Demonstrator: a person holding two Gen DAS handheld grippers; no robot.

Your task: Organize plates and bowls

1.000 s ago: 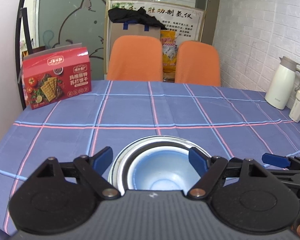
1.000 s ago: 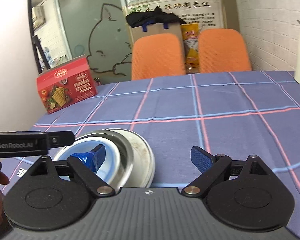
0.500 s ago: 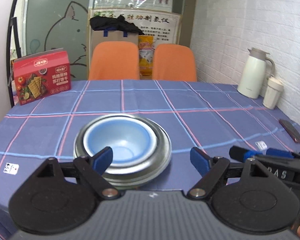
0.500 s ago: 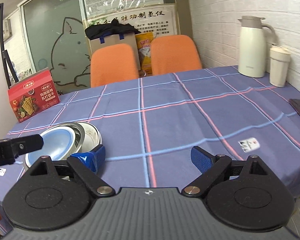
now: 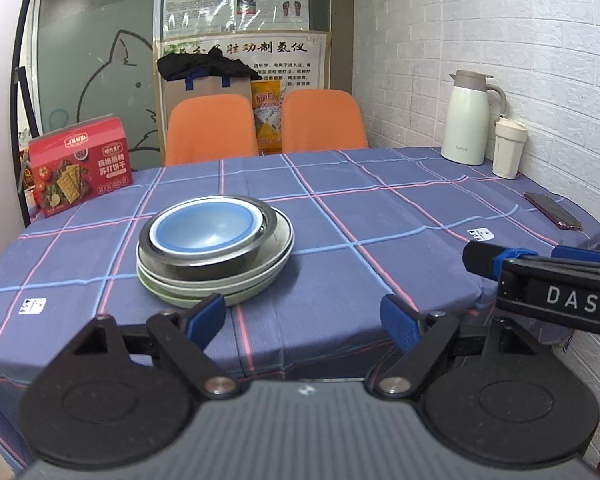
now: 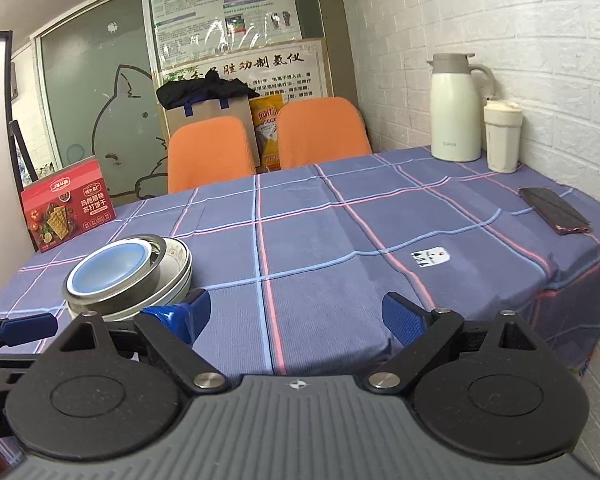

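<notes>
- One stack on the bench [image 5: 380, 216]: a blue bowl [image 5: 204, 232] nested in a steel bowl [image 5: 220, 262], sitting on pale plates [image 5: 260, 280]; two plates show, though the rims are hard to separate.
- The stack lies at about ten o'clock from the left tongs [image 5: 302, 320], just past their left tip.
- Both the left tongs and the right tongs [image 6: 296, 312] are spread wide and hold nothing.
- One red cracker box [image 5: 82, 166] with Chinese print, one white jug [image 6: 456, 108] marked "SUPOR", one cup [image 6: 502, 138], one phone [image 6: 554, 210], two orange chairs [image 5: 212, 128].
- The right tongs' side reads "DAS".
</notes>
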